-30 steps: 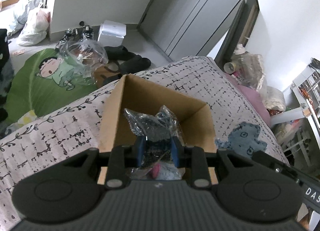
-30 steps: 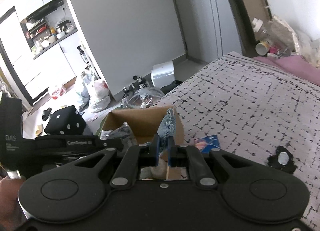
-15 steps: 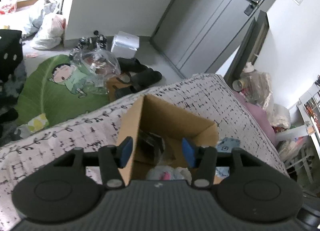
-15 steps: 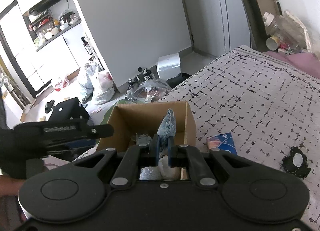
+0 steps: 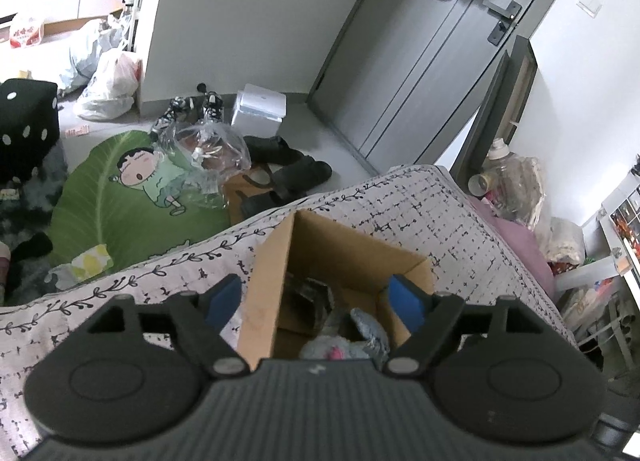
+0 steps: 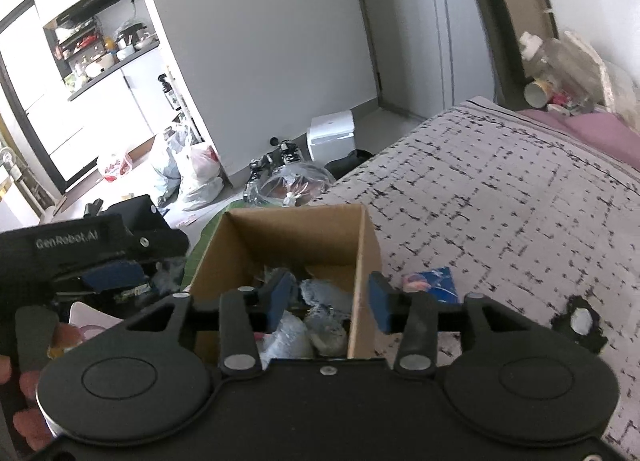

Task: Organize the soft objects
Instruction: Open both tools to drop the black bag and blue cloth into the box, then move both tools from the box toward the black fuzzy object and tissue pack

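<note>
Open brown cardboard box [image 5: 264,293] sitting on the grey black-patterned bedspread [image 5: 440,213], holding crumpled clear-wrapped soft bundles: a grey plush piece with a pink spot [image 5: 340,349] and a dark wrapped packet [image 5: 312,297]. Directly ahead of and below both tongs. Left gripper [image 5: 316,299] spread wide, holding nothing, straddling the box. Right gripper [image 6: 330,299] likewise parted and bare, above pale wrapped bundles [image 6: 320,297]. Seen only from the right wrist: a blue printed packet [image 6: 434,283] and a black ragged item with a white centre [image 6: 578,321], both right of the box. Seen only from the left: a green cartoon floor mat [image 5: 132,197].
</note>
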The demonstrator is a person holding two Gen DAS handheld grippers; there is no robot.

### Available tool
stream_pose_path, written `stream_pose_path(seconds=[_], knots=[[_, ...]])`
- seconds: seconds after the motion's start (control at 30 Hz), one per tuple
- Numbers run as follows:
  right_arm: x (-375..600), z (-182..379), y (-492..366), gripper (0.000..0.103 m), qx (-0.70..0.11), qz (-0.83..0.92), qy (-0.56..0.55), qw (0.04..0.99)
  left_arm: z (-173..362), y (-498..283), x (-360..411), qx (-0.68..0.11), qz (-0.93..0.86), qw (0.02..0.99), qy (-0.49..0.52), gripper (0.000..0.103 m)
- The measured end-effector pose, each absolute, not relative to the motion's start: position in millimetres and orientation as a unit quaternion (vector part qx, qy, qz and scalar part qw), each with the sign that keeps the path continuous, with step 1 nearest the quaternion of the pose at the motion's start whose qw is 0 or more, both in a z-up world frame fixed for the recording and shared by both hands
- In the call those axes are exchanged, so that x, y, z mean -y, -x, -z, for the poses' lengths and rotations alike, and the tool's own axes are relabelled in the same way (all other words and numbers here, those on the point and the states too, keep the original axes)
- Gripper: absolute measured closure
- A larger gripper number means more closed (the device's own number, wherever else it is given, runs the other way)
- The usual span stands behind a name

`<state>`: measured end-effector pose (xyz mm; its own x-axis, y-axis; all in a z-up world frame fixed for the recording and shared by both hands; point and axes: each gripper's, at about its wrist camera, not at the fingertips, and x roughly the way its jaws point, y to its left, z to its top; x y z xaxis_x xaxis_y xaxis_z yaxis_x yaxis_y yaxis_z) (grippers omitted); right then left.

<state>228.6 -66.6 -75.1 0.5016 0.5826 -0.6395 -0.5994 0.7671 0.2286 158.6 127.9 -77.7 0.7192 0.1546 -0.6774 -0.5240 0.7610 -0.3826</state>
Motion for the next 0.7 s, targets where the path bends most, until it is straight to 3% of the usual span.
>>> stream_pose_path(seconds=[0.13, 0.4, 0.7], knots=[[85.5, 74.8, -227.7, 0.052, -0.368, -0.33, 0.002, 0.869, 75.2, -156.4, -120.0, -0.318, -0.195, 0.883, 0.285, 0.022], [121.1, 72.2, -222.7, 0.021, -0.365, -0.319, 0.006, 0.875, 72.1, -157.3, -97.4, -0.327, -0.193, 0.887, 0.265, 0.021], [155.8, 73.2, -221.8, 0.007, -0.361, -0.309, 0.011, 0.88, 71.1, -164.6, -56.2, -0.344, -0.163, 0.897, 0.224, 0.021]])
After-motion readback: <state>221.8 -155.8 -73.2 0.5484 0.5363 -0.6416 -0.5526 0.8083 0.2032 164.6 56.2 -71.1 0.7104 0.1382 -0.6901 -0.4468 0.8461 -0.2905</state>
